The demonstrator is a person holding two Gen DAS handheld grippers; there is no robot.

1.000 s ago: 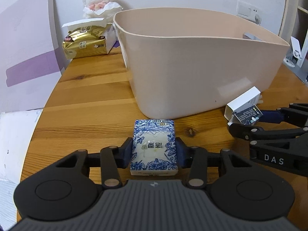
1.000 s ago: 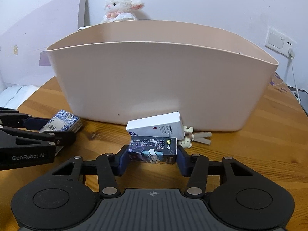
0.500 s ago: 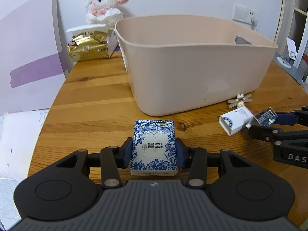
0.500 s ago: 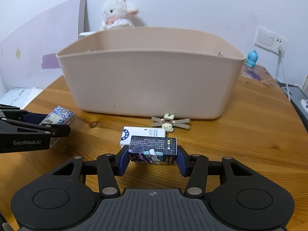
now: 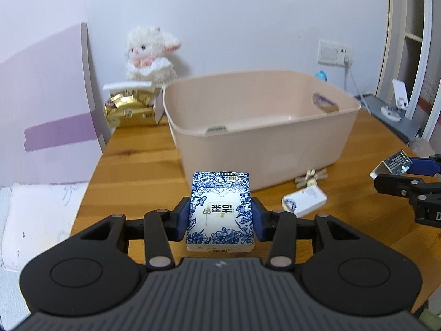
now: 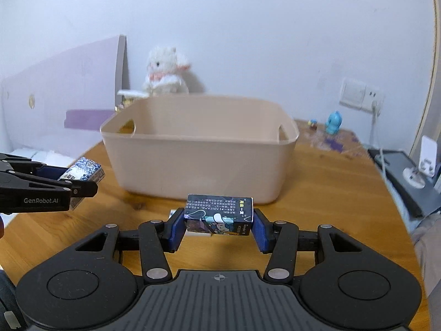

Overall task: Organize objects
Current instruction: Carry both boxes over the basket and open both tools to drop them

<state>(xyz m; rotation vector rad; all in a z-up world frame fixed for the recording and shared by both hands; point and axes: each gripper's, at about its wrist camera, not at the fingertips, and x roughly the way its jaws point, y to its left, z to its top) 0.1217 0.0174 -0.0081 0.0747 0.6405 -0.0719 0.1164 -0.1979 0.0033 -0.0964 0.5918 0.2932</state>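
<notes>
Tissue pack (image 5: 220,215), printed in blue and white flowers, sits clamped between the jaws of the left gripper (image 5: 220,219), held up off the wooden table (image 5: 137,160) in front of the beige bin (image 5: 261,143). The right gripper (image 6: 218,226) has its jaws closed on a small dark box (image 6: 219,218) with cartoon print, lifted likewise above the table on the near side of the bin. From the left wrist view, the right gripper shows at the far right edge with the dark box in its tips, and from the right wrist view the left one shows at the left edge with the tissue pack.

On the table just beside the bin's near wall lie a white box (image 5: 304,202) and a small toy figure (image 5: 311,177), close to each other. Inside the bin a small flat item (image 5: 217,130) rests on the floor near the left wall. Behind the bin stand a gold tissue packet (image 5: 129,109) and a white plush lamb (image 5: 150,53) against the wall. A blue figurine (image 6: 334,122) stands near the wall socket (image 6: 358,98).
</notes>
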